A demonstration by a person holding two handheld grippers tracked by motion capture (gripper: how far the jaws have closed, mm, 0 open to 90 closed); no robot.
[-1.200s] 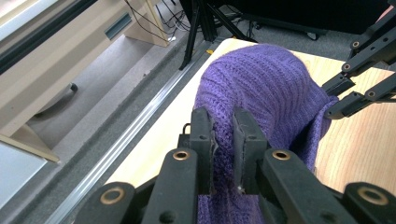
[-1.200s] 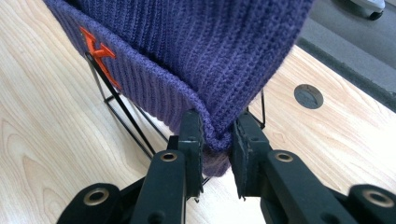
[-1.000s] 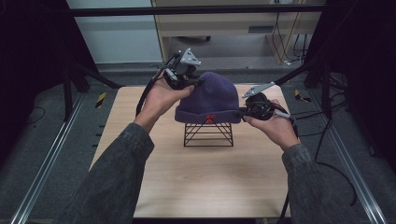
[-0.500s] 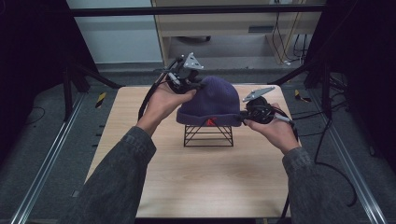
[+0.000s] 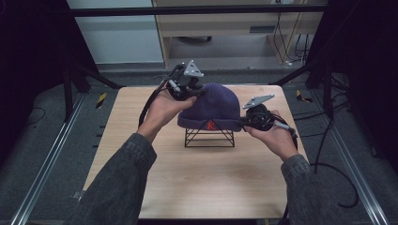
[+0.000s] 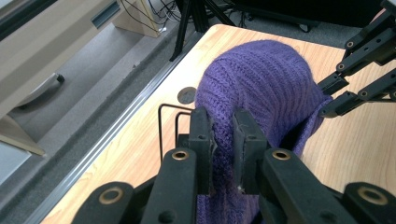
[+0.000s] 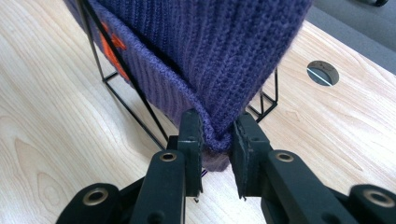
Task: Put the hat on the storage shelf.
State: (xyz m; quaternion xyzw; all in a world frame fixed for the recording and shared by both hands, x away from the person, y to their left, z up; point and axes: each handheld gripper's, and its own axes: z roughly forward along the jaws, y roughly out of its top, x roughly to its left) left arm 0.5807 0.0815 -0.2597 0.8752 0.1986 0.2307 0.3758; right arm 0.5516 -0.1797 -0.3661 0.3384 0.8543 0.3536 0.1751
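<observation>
A purple knit beanie [image 5: 213, 108] with an orange logo on its cuff sits over a black wire stand [image 5: 210, 137] at the middle of the wooden table [image 5: 197, 173]. My left gripper [image 5: 195, 90] is shut on the beanie's far left side; in the left gripper view its jaws pinch a fold of the beanie [image 6: 261, 88]. My right gripper [image 5: 245, 122] is shut on the cuff at the beanie's right end. Seen from the right gripper view, the beanie [image 7: 210, 51] has its folded edge clamped between the jaws, with the wire stand [image 7: 126, 84] behind it.
A round cable hole [image 7: 322, 72] lies in the table near the stand. Metal rails [image 5: 42, 164] run along both sides of the table. A cabinet [image 5: 225, 23] and cables stand beyond the far edge.
Both grippers keep their hold on the beanie. The beanie has shifted slightly, with the left hand and its gripper a little farther over the crown.
</observation>
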